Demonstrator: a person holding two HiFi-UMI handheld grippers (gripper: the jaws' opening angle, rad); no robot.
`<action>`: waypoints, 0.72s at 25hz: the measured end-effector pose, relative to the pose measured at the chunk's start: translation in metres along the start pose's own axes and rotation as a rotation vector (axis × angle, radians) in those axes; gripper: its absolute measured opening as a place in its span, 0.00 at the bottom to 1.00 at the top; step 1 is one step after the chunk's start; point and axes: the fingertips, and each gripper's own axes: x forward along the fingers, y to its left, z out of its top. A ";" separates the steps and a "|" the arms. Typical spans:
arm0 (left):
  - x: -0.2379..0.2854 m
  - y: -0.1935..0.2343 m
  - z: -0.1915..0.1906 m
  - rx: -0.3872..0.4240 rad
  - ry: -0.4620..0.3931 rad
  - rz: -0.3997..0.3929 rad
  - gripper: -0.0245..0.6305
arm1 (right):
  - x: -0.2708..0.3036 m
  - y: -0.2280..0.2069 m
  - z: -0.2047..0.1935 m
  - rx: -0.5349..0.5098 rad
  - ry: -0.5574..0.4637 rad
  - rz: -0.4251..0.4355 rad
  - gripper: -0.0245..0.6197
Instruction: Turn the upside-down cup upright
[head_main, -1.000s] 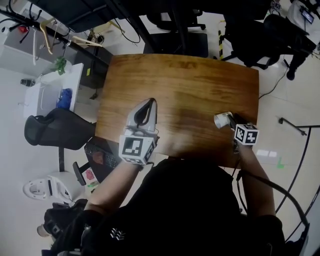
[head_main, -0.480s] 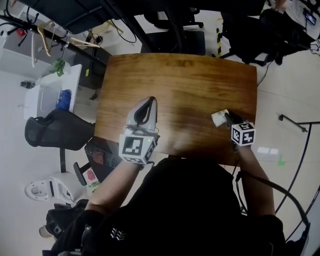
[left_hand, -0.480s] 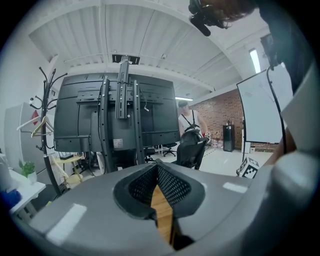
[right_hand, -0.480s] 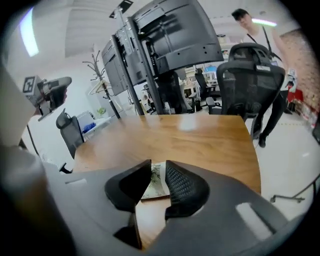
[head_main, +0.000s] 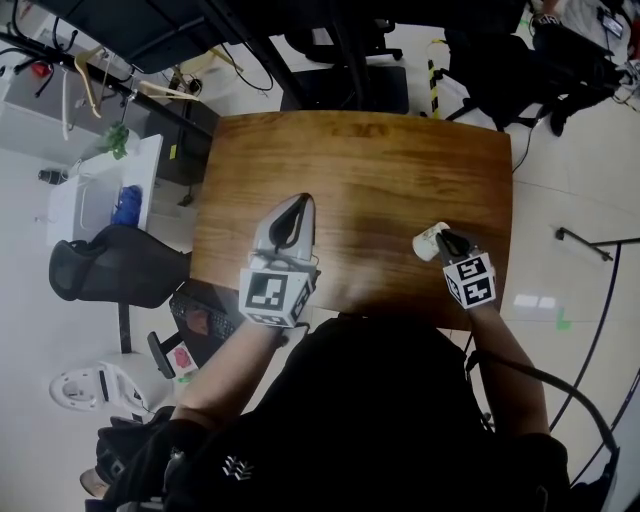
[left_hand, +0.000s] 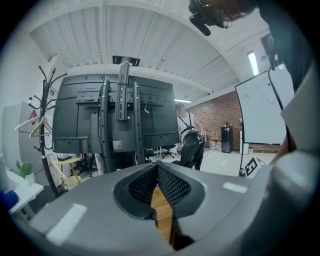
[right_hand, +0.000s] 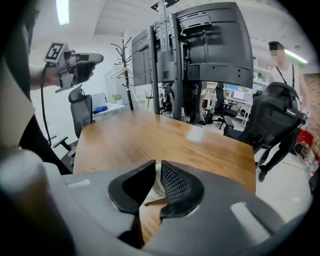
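1. Your right hand-held gripper (head_main: 446, 241) sits over the near right part of the wooden counter (head_main: 380, 160), close to the edge nearest you, with its marker cube (head_main: 470, 280) turned up toward the head view
2. Its jaws have just been closing, and the right gripper view shows them clenched on a thin white wall: that is the cup (right_hand: 154, 190), pinched between the meshed pads
3. From the head view the cup (head_main: 427, 240) shows as a small white shape right at the tip of that hand-held gripper, on its left side; it looks tilted, neither flat on its mouth nor upright, and you cannot tell from here whether it touches the wood
4. Your left hand-held gripper (head_main: 298, 206) hangs over the near left part of the counter, well apart from the cup, pointing away from you
5. In the left gripper view its jaws are clenched together at the tips with nothing between them; only a sliver of wood shows below
6. A black office chair (head_main: 110, 265) stands on the floor just off the counter's left side
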 end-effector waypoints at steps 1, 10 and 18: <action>0.000 0.001 0.000 -0.001 -0.001 -0.001 0.04 | 0.000 0.007 0.002 -0.025 0.003 0.005 0.09; -0.003 0.010 -0.004 -0.014 -0.002 -0.016 0.04 | 0.009 0.054 -0.006 -0.226 0.091 0.006 0.05; -0.003 0.018 -0.003 -0.015 -0.008 -0.016 0.04 | 0.016 0.055 -0.011 -0.166 0.082 0.013 0.06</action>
